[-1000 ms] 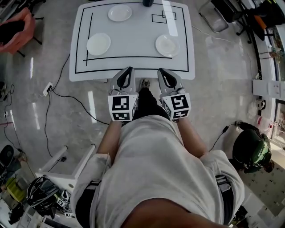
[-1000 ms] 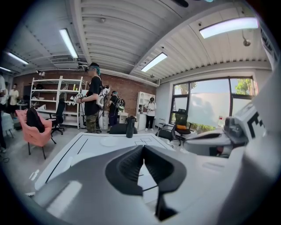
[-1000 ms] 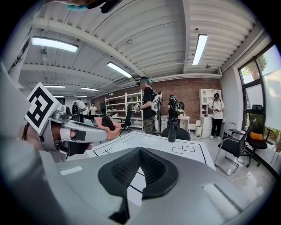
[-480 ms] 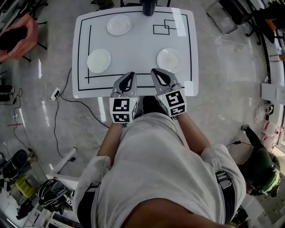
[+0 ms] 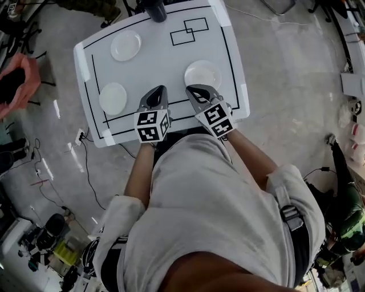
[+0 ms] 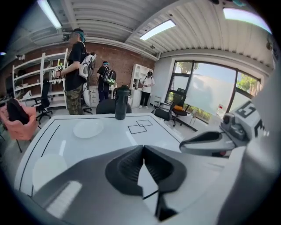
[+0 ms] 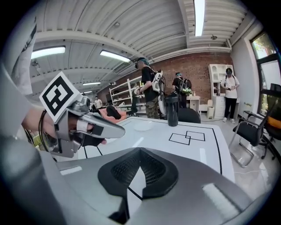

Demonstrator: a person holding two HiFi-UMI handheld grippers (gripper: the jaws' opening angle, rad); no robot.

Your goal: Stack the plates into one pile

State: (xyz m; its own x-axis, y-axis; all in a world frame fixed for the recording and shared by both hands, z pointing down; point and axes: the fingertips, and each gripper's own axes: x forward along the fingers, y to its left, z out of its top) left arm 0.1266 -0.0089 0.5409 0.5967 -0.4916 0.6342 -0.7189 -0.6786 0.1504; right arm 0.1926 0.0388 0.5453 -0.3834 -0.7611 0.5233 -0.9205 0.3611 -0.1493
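Three white plates lie apart on the white table [image 5: 228, 34]: a far one [image 5: 125, 45], a left one [image 5: 113, 98] and a right one [image 5: 202, 74]. My left gripper [image 5: 159, 89] hovers over the table's near edge, between the left and right plates, its jaws shut and empty. My right gripper [image 5: 192, 89] is beside it, just short of the right plate, also shut and empty. The left gripper view shows its shut jaws [image 6: 143, 147], the far plate [image 6: 88, 128] and the left plate [image 6: 48, 169]. The right gripper view shows shut jaws [image 7: 140, 150] and the far plate [image 7: 143, 125].
A dark bottle [image 5: 155, 10] stands at the table's far edge, near two overlapping black squares [image 5: 188, 31] drawn on the top. A black outline runs round the table. Cables [image 5: 85, 165] lie on the floor at left. Several people [image 6: 75, 70] stand beyond the table.
Both grippers have moved forward from in front of the table to over its near edge. The head view has swung, so the table now sits tilted in the picture.
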